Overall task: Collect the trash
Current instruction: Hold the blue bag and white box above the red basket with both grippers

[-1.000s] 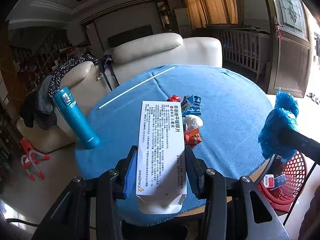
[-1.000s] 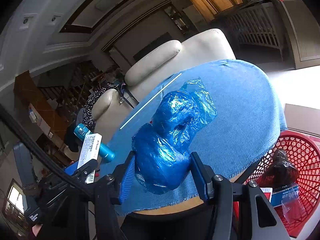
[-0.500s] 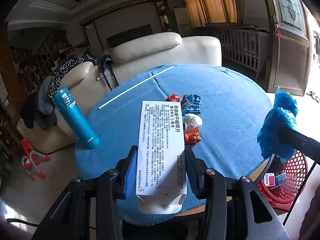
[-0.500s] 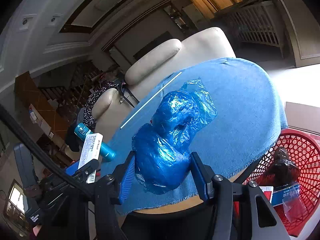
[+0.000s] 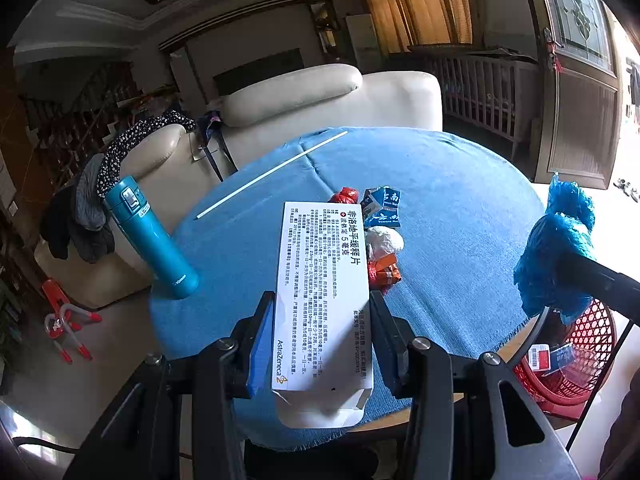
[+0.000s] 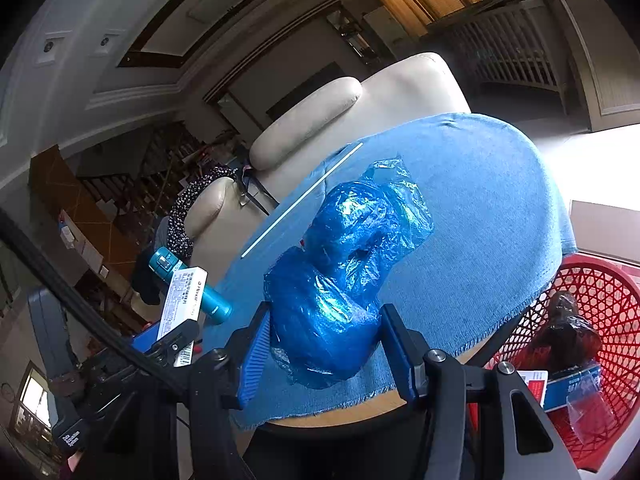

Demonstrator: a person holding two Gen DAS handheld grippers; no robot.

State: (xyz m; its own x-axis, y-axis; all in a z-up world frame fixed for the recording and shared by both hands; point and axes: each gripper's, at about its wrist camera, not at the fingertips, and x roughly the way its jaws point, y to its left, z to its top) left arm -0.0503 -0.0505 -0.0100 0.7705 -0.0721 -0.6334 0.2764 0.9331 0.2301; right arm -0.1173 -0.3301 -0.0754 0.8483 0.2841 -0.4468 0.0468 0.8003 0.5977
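Left wrist view: nothing has shifted in the last second; my left gripper (image 5: pixel 322 340) stays clenched on the white medicine box (image 5: pixel 323 292), above the wrappers (image 5: pixel 382 236) at 12 o'clock.

Right wrist view: my right gripper (image 6: pixel 324 344) still clamps the crumpled blue plastic bag (image 6: pixel 344 272); the red basket (image 6: pixel 592 304) waits at 3 o'clock, both drops pending.

- A teal flask (image 5: pixel 150 240) stands upright near the left edge of the blue tablecloth (image 5: pixel 460 208).
- A thin white stick (image 5: pixel 272 174) lies across the cloth's far side.
- Behind the table sits a cream armchair (image 5: pixel 320 96), dark spotted clothing (image 5: pixel 132 148) draped over its arm.
- A red-and-white toy (image 5: pixel 66 328) lies on the floor.
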